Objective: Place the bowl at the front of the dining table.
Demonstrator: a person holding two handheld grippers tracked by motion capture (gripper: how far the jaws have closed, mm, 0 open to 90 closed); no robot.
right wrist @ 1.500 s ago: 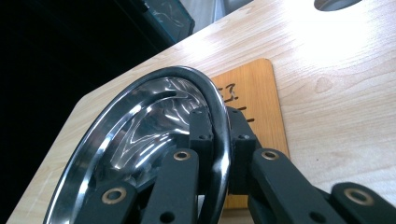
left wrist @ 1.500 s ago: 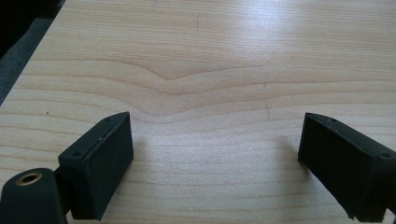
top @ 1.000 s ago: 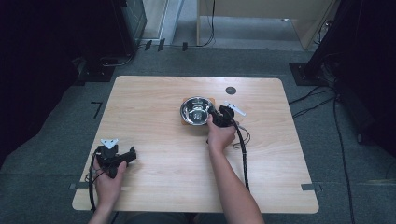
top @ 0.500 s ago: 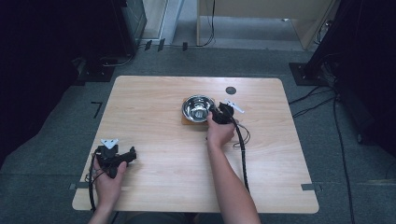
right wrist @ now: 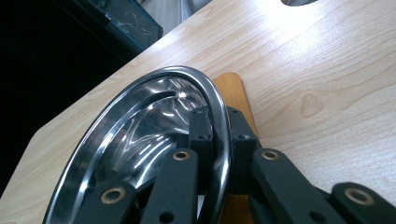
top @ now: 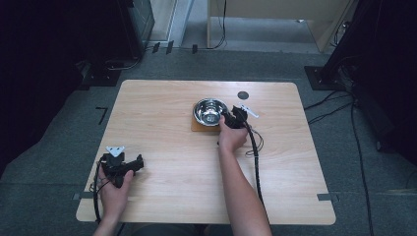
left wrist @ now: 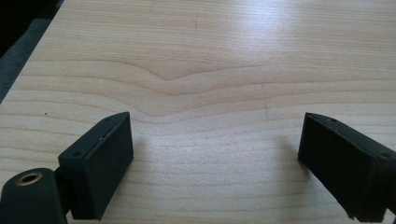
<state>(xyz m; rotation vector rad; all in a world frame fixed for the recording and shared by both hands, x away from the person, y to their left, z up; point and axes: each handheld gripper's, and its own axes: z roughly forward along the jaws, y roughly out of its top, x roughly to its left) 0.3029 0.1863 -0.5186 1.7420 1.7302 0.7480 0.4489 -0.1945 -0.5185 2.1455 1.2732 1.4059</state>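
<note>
Hand-held gripper partly behind bowl rim

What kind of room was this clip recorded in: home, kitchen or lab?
Most likely a lab or recording workroom, not a kitchen: a bare light wooden table stands on grey carpet, black cables trail across the floor, and dark equipment stands ring it.

A round stainless-steel bowl sits upright on a thin brown wooden mat, toward the far middle of the light wooden table. Its polished inside mirrors streaks of light, and its rolled rim is pinched at the right edge, one black jaw inside the bowl and one outside. The mat's rounded corner pokes out beyond the rim.
</note>
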